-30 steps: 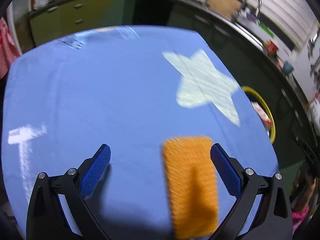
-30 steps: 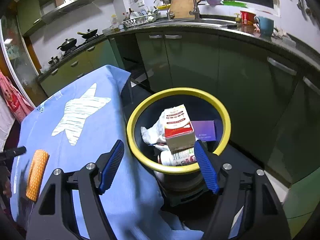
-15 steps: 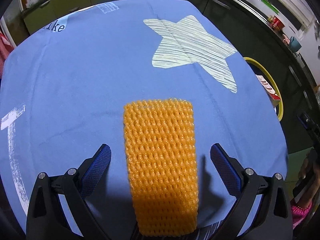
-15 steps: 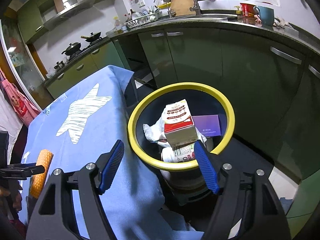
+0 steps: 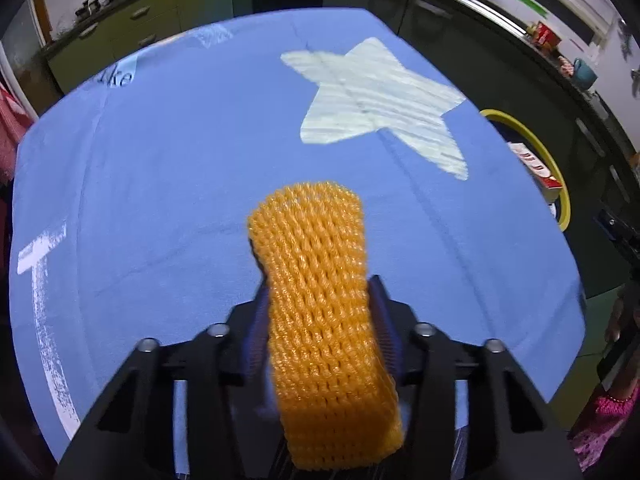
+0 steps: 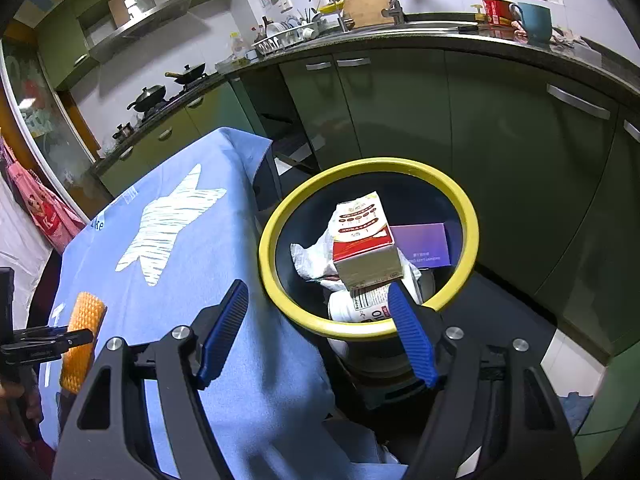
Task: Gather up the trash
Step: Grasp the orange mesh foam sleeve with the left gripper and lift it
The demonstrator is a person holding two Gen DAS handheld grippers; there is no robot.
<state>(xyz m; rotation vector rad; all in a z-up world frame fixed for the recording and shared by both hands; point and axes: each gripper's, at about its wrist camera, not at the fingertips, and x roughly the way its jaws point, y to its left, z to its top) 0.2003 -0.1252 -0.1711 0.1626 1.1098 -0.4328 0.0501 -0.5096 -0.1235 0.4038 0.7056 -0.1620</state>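
Since a second ago your left hand-held gripper has just closed its jaws; both pads now press the sides of the orange foam net, which lies on the blue-clothed tabletop near its close edge. Your right hand-held gripper hangs partly open and empty over the tabletop's edge, beside the yellow-rimmed trash bin holding a carton.

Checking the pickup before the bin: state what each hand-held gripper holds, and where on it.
Left hand-held gripper, jaws just closing, pinches the orange foam net across its long sides, around mid-length. Right hand-held gripper is open, holding nothing.
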